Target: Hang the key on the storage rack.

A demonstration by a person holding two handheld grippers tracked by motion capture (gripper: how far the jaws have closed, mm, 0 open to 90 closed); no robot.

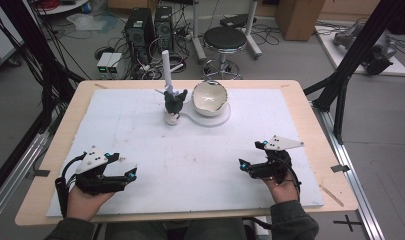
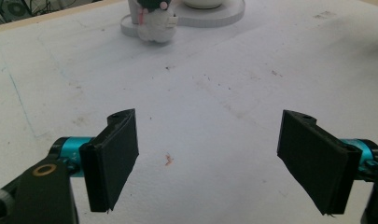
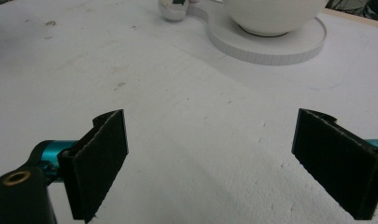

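- Nothing had been picked up, by the look of it: both grippers sat low in the high view, near the bottom edge of the table (image 1: 50, 150), and the work appeared not yet begun.
- The left gripper (image 1: 124, 168) rested at the lower left of the high view, held in the person's left hand (image 1: 82, 200). In the left gripper view its jaws stood wide apart with only bare white foam sheet (image 2: 210, 93) between them.
- The right gripper (image 1: 251, 156) lay at the lower right of the high view, in the right hand (image 1: 282, 191). The right gripper view likewise showed its jaws spread wide and holding nothing.
- The things nearest the reach stood well apart from both sets of jaws, in the upper middle of the high view.
- A small plush toy (image 1: 174, 102), dark on top and white below, stood upright at the left end of a flat white base (image 1: 200, 120). It showed at the top centre of the left gripper view, roughly in line with the gap between those jaws but far ahead.
- A white bowl (image 1: 209, 98) with a broken-looking rim sat on the round right part of the same base, just beside the toy. It showed at the top right of the right gripper view, far beyond the jaws.
- A white upright tube (image 1: 166, 65) rose just behind the toy.
- Everything seemed left to do: approach, close on an object, move it.
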